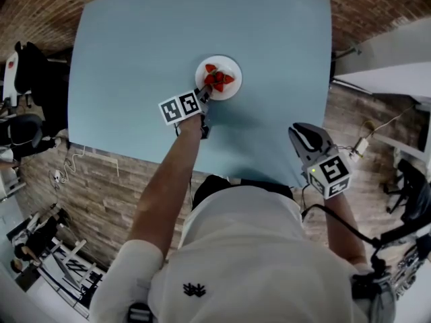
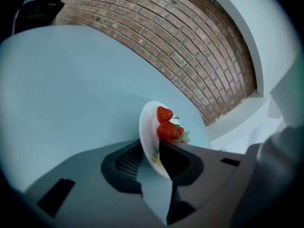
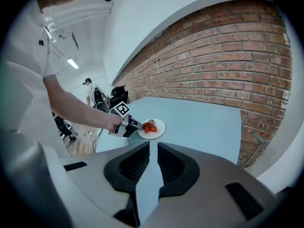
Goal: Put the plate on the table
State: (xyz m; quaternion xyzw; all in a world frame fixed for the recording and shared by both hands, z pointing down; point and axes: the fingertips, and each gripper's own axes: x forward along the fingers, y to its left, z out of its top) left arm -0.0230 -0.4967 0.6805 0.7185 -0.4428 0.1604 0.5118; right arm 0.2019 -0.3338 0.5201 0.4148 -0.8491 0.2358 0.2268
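Observation:
A small white plate (image 1: 231,64) carrying red strawberries (image 1: 217,79) lies flat on the light blue table (image 1: 148,39), near its middle. My left gripper (image 1: 202,94) reaches to the plate's near-left rim. In the left gripper view the plate's rim (image 2: 148,127) stands between the jaws of the left gripper (image 2: 151,158), which are slightly parted and open, and the strawberries (image 2: 166,127) sit just past them. My right gripper (image 1: 296,129) hovers at the table's near right corner, shut and empty. It looks across at the plate (image 3: 159,128) and the left gripper (image 3: 134,126).
Black office chairs (image 1: 27,79) stand left of the table. A white desk (image 1: 387,79) lies to the right, with a cable and plug (image 1: 357,147) on the brick-patterned floor. A brick wall (image 3: 228,56) runs behind the table's far edge.

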